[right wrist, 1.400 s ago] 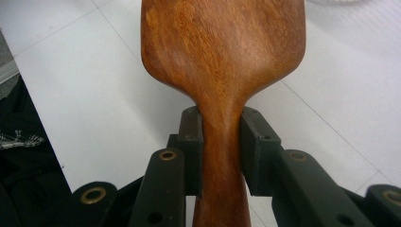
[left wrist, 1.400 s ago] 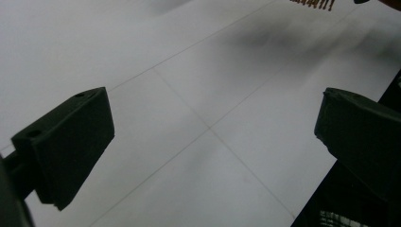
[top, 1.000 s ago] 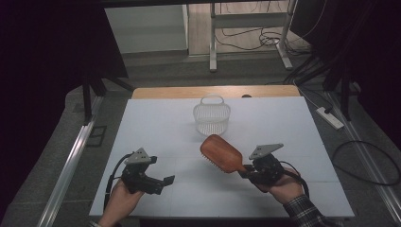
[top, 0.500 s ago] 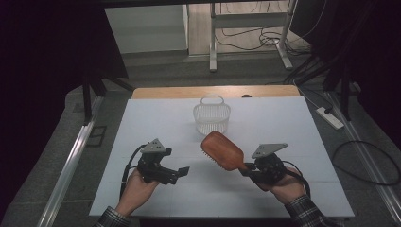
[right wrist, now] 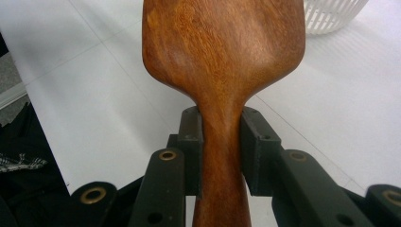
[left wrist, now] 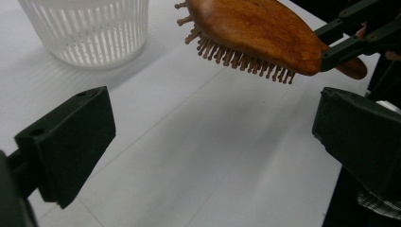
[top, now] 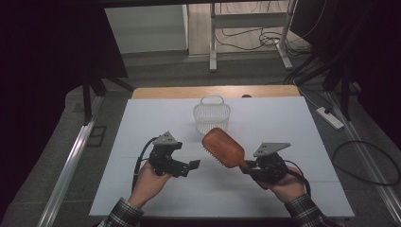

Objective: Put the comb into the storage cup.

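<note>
Right gripper view shows my right tongs [right wrist: 221, 142] clenched on the neck of the wooden hairbrush [right wrist: 222, 52], one pad pressed to each side of the handle, with the broad smooth back of the head rising straight ahead of them. From the high view, those right tongs [top: 247, 166] hold the hairbrush [top: 223, 147] lifted off the white tabletop [top: 302, 142], its head slanting up and away from them toward my other hand. My left tongs [left wrist: 213, 137] are released, the two black jaws standing wide apart with nothing but bare tabletop between them; ahead and above them hangs the bristled underside of the hairbrush [left wrist: 255, 33]. In the high view, my left tongs [top: 193, 165] sit just short of the brush head, apart from it. Beyond both pairs stands the white slatted basket [top: 211, 115], upright on the tabletop, just past the tip of the hairbrush.
</note>
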